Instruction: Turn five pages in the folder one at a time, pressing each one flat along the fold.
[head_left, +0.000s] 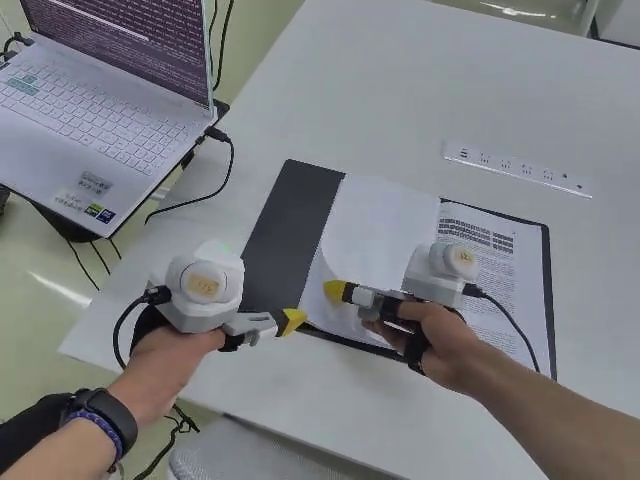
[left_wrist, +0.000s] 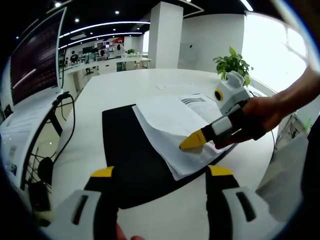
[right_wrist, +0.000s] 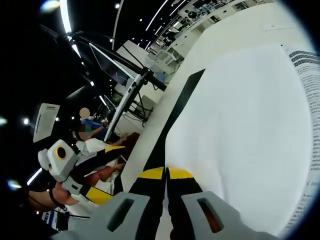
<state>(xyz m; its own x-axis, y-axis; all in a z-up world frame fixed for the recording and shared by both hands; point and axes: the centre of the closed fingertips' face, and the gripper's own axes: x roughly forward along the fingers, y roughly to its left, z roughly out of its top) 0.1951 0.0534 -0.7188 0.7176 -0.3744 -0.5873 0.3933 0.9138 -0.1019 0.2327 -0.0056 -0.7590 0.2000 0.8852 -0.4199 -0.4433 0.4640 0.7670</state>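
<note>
An open folder lies on the white table, its black inner cover (head_left: 290, 230) (left_wrist: 125, 150) (right_wrist: 175, 105) to the left. A blank white page (head_left: 375, 240) (left_wrist: 165, 120) (right_wrist: 240, 115) arches across the fold, part of it over the black cover. A printed page (head_left: 500, 270) (right_wrist: 307, 75) lies flat on the right. My right gripper (head_left: 335, 291) (left_wrist: 192, 141) (right_wrist: 166, 173) is shut at the white page's left edge, which runs into its jaws. My left gripper (head_left: 280, 323) (left_wrist: 161, 172) stands open just off the cover's near edge, holding nothing.
An open laptop (head_left: 90, 100) on a stand sits far left, with cables (head_left: 190, 190) trailing toward the folder. A white power strip (head_left: 515, 167) lies beyond the folder. A potted plant (left_wrist: 232, 62) stands farther off. The table's near edge (head_left: 300, 415) runs just below the hands.
</note>
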